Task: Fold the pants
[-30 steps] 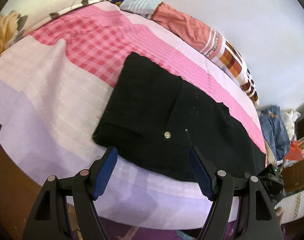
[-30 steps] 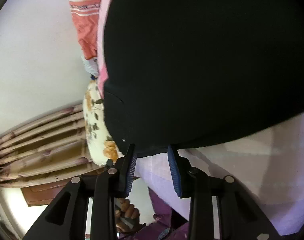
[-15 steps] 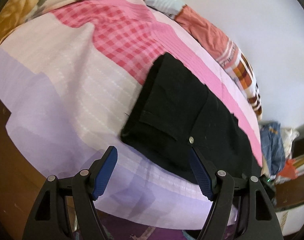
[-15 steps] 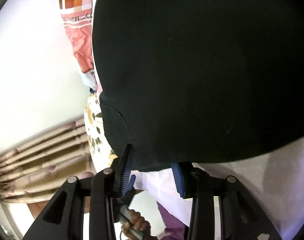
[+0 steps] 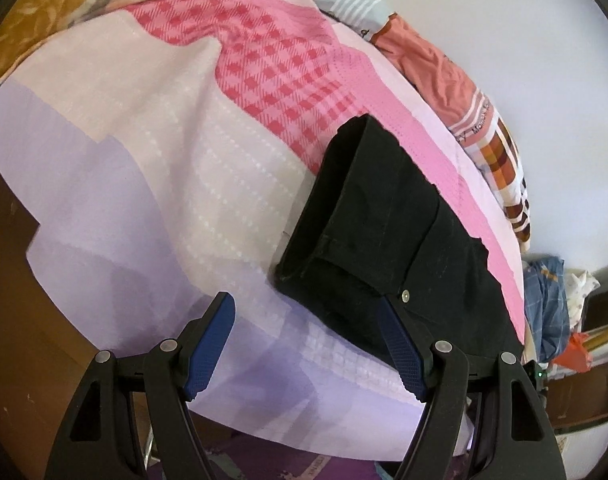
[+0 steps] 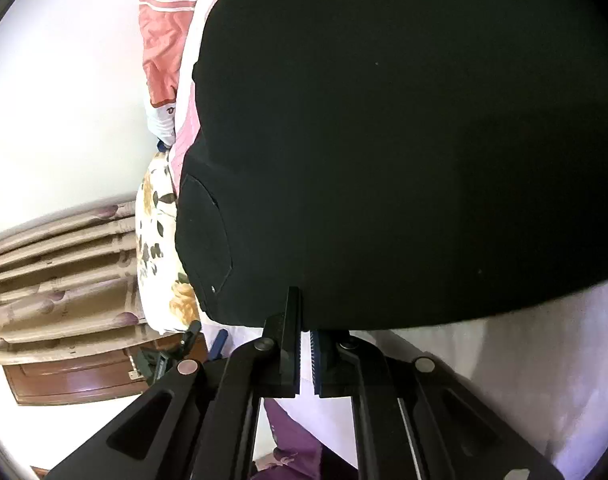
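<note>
While the black fabric pants lie along the near edge of the bed, on its pink, white and lilac patchwork sheet, the right tongs have just been closing on their edge — the jaws are now pinched narrow with the dark cloth between them. The left tongs hover wide and empty — one blue pad just beside the waistband's metal button.
</note>
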{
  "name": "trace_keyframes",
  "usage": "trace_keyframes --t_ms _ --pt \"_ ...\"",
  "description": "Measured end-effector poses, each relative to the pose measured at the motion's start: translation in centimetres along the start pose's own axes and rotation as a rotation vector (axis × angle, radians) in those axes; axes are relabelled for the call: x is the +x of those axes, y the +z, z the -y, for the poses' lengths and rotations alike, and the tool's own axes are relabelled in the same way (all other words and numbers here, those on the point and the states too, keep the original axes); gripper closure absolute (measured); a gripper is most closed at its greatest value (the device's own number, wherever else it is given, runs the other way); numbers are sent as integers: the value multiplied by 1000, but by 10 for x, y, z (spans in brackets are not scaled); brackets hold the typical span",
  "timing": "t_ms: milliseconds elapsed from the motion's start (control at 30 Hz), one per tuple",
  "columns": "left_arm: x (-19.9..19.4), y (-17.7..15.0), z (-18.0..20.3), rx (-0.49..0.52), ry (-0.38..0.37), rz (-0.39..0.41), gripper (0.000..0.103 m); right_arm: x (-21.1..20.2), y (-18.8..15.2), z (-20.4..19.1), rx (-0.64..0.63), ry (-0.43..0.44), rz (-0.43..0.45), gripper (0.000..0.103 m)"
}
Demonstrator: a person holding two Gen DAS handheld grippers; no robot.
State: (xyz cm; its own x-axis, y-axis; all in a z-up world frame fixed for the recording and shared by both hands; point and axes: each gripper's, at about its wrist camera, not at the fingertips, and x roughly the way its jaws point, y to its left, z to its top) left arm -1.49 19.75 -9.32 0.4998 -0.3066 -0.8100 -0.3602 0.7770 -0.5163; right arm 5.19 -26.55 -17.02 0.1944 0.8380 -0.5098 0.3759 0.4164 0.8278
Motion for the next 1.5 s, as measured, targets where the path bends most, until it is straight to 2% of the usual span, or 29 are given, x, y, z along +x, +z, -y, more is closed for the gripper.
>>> trace_keyframes --t_ms 100,133,200,233,300,333,367,433,567,633,800,933,1033,1067,1100,1133,1200,1333,1433,1500 --pt "1 0 2 13 9 2 29 6 0 6 77 50 -104 91" --pt "1 0 5 23 18 7 29 11 -3 1 77 56 -150 81" --pt "-4 0 10 54 65 39 29 2 -10 -18 -2 76 -222 70" --pt "-7 0 14 68 79 58 29 -8 -10 -36 -94 72 -220 70" --pt "-15 0 22 97 87 98 29 -34 -4 -75 -314 5 -147 70" --pt "-18 0 27 116 78 115 29 -51 3 -107 -513 -106 -45 70" --pt "-19 0 33 134 71 127 29 -61 7 -123 -648 -176 22 69" --pt "-16 0 45 177 75 146 29 -61 23 -151 -864 -283 106 64" --pt "2 0 68 275 119 130 29 -35 75 -168 -973 -336 94 64" --pt "9 0 73 291 135 125 29 -14 96 -168 -1041 -381 36 64" --pt "23 7 74 272 181 126 29 25 123 -167 -1105 -412 -107 64" --pt "33 13 68 238 202 97 29 52 138 -162 -1112 -447 -204 64" --pt "39 14 65 220 215 78 29 70 144 -160 -1105 -413 -278 65" --pt "40 13 64 219 223 72 29 73 145 -162 -1108 -396 -293 67" --pt "42 13 64 218 234 67 29 76 145 -164 -1110 -389 -305 78" --pt "43 12 63 217 238 63 29 78 145 -166 -1113 -381 -309 86" --pt "45 12 62 211 243 57 29 78 145 -173 -1115 -347 -289 91" --pt "47 13 59 191 245 45 27 71 150 -179 -1130 -332 -220 95" --pt "50 13 55 175 248 46 22 78 175 -166 -1033 -297 -219 96" --pt "53 14 53 167 250 40 21 79 182 -162 -1023 -278 -215 96"
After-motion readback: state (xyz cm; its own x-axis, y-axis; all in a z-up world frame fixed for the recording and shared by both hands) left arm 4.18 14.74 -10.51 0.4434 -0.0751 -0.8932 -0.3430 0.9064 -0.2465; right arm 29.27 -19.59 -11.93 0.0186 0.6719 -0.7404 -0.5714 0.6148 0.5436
